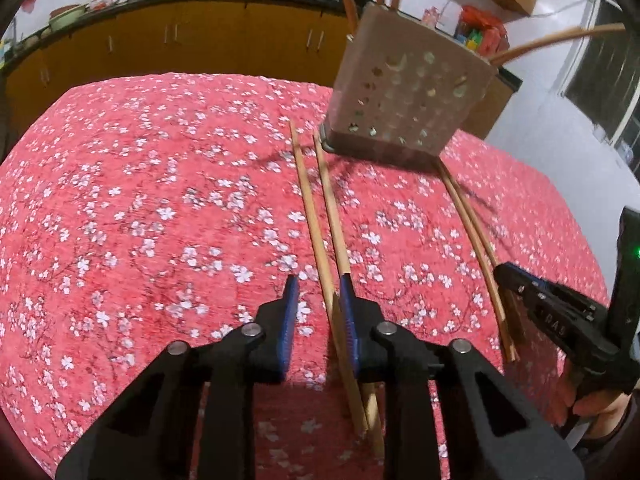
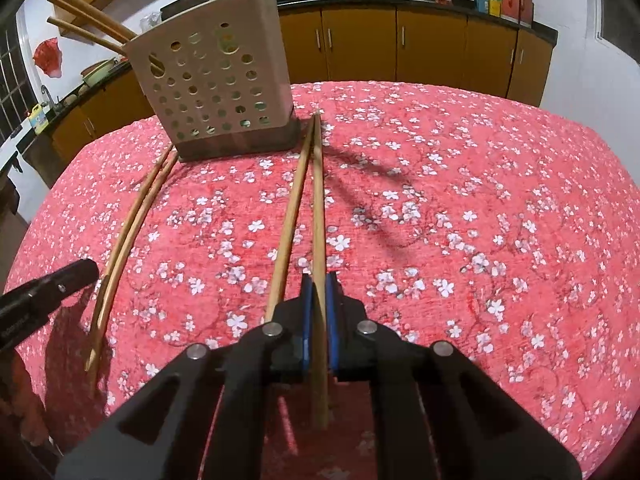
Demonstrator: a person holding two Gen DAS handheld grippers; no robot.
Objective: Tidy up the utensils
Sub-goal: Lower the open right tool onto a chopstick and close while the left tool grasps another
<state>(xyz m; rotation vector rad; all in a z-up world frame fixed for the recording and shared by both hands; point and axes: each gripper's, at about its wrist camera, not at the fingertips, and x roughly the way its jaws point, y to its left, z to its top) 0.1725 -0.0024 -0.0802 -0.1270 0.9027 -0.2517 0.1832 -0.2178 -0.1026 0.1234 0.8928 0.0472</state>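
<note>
Your right gripper [image 2: 318,320] is clamped on one chopstick [image 2: 318,200] at centre frame, its partner [image 2: 290,216] lying just beside it on the worktop [image 2: 480,200]. Your left gripper [image 1: 319,320] stands apart over another pair [image 1: 320,216]. This looks like the pickup step; next, lift and tip it into the perforated holder [image 2: 216,92], upper left.

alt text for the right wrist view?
The right gripper is shut on one chopstick lying on a red floral tablecloth. A second chopstick lies beside it, two more lie left, and a perforated holder with chopsticks stands behind.
</note>
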